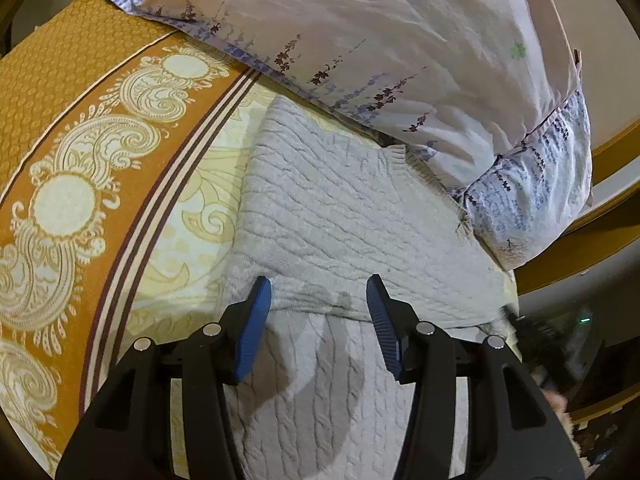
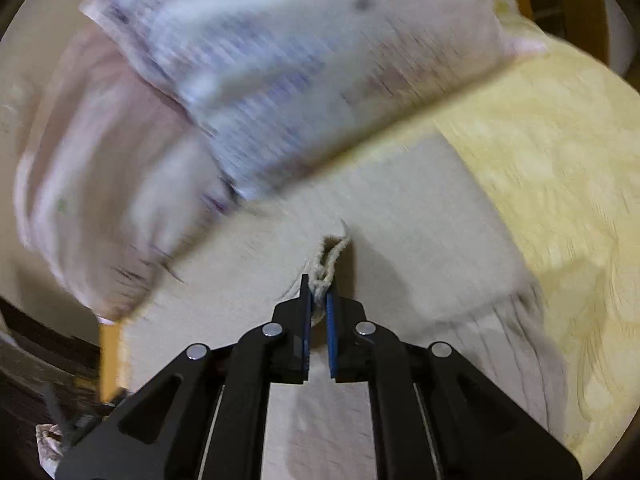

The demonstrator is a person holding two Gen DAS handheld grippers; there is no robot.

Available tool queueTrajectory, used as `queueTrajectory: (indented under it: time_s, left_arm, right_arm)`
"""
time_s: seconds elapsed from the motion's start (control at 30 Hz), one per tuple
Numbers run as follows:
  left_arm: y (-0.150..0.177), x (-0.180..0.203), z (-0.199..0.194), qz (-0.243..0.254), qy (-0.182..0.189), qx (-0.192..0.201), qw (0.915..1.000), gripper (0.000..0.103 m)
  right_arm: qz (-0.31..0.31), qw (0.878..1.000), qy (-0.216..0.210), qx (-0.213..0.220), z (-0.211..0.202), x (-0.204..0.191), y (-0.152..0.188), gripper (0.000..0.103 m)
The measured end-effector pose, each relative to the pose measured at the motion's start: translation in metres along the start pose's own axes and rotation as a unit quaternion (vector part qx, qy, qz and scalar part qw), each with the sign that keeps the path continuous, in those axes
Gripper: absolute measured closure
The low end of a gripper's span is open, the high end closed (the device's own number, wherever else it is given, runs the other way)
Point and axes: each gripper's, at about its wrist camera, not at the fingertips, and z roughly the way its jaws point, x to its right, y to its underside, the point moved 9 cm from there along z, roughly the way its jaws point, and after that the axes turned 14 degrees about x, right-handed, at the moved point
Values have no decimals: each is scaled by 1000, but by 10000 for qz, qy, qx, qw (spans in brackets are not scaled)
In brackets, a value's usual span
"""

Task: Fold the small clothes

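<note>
- Between my right gripper's [image 2: 319, 294] blue pads, a bunched edge of the cream cable-knit sweater [image 2: 420, 240] is pinched tight; the jaws stand nearly together with a twist of ribbed knit poking up above them, a firm hold as I judge it, ready to carry that edge over for a fold.
- Over on my left gripper [image 1: 319, 300], the blue pads [image 1: 254, 328] stand well apart, released and clasping nothing, hovering just above the near part of the same sweater [image 1: 320, 208].
- Under those open fingers a folded edge of the knit crosses from side to side, one layer lying over another; the left gripper seems placed there to pin or steady the cloth while the right one pulls.
- Spread flat on the bed, the sweater rests on a pale yellow patterned bedspread [image 2: 560, 152], which in the left view shows an orange border with cream scrollwork [image 1: 80, 160].
- Beyond the sweater, touching its far edge, lies a pillow [image 1: 380, 40] in a pale case printed with small purple flower sprigs.
- Right-hand view is smeared with motion blur, so finer detail there cannot be told.
- Folding looks to be midway at most.
</note>
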Motion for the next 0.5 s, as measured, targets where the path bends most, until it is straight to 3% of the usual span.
queueTrajectory:
  time_s: [0.07, 0.17, 0.2, 0.23, 0.33, 0.5]
  left_arm:
    - [4, 2, -8, -14, 18, -32, 10000, 52]
    - [10, 5, -27, 118, 77, 24, 9999, 52]
    - [13, 6, -36, 172, 106, 41, 9998, 52]
    - [16, 6, -43, 218, 116, 45, 9997, 52]
    - [31, -2, -66, 256, 91, -45, 9996, 52]
    - [62, -25, -89, -57, -51, -229, 9997, 52]
  right_arm:
    - [57, 9998, -16, -175, 1, 6, 7, 96]
    - [-84, 9991, -405, -21, -25, 3, -6, 78]
    - [-81, 9985, -533, 1, -33, 4, -10, 62]
    - [-65, 9979, -649, 12, -42, 8, -13, 53]
    - [-37, 9962, -864, -122, -71, 32, -14, 52]
    - [274, 9965, -612, -501, -95, 98, 4, 53]
